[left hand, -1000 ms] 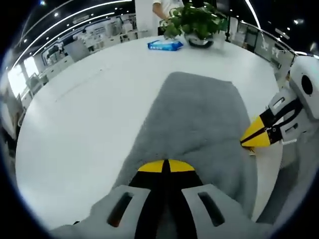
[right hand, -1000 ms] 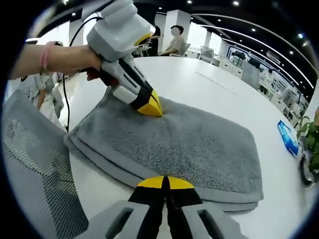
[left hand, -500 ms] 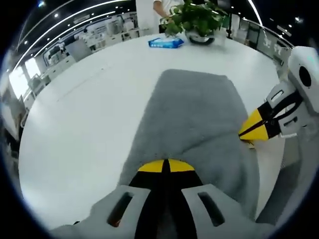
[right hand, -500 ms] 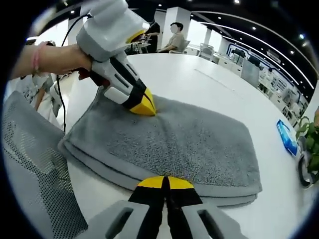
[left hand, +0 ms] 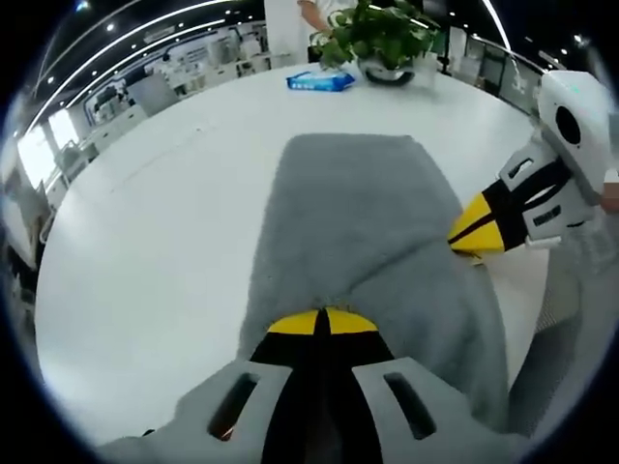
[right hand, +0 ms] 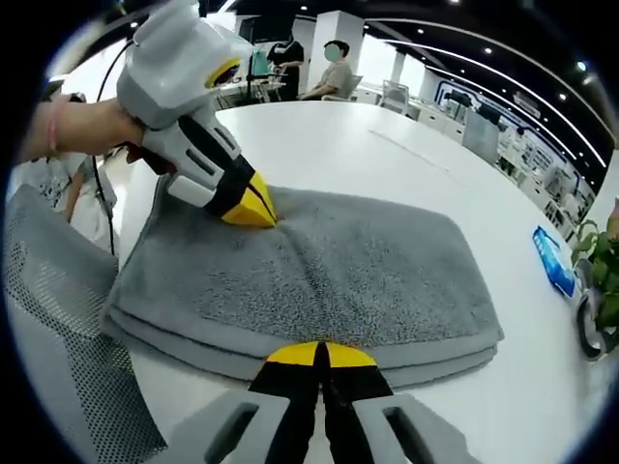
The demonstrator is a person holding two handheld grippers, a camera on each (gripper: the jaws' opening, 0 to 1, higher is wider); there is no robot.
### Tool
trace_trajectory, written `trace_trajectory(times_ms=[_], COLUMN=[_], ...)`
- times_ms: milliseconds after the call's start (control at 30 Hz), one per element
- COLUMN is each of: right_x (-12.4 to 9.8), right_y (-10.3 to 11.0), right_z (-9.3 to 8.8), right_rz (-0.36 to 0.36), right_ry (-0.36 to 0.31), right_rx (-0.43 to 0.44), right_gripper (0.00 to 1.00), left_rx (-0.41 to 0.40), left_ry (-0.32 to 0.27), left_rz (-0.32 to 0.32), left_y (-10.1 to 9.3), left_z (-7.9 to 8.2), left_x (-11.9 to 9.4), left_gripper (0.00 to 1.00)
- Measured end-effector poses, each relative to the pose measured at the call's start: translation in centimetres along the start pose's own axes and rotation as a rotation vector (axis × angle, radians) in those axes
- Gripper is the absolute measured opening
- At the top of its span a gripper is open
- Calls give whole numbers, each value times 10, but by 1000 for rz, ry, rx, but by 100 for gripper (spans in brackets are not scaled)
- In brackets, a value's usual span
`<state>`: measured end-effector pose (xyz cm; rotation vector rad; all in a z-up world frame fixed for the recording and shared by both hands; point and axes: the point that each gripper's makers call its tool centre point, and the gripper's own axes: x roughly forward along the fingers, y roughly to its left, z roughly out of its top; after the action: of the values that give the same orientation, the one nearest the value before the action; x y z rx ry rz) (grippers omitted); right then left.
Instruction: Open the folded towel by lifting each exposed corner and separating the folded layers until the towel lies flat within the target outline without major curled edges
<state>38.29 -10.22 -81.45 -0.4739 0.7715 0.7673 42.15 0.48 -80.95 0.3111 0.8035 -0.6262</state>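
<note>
Right gripper view, folded towel (right hand: 319,280) between both tongs, left tongs (right hand: 253,208) and right tongs (right hand: 321,350) pressed together at its edges

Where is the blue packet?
In the left gripper view, the blue packet lies on the white table beyond the far end of the grey towel, just left of the potted plant.
</note>
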Motion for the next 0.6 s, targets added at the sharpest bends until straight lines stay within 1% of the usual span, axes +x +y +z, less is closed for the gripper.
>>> trace_trajectory(times_ms=[600], right_x=[2], right_y=[-5], right_z=[0], right_rz=[-11], right_ry=[11], right_rx=[0], right_gripper=[0], left_rx=[-17], left_ry=[-5], left_rz=[-6], left_y=[-6], left_z=[-7], left_x=[-6], left_gripper=[0])
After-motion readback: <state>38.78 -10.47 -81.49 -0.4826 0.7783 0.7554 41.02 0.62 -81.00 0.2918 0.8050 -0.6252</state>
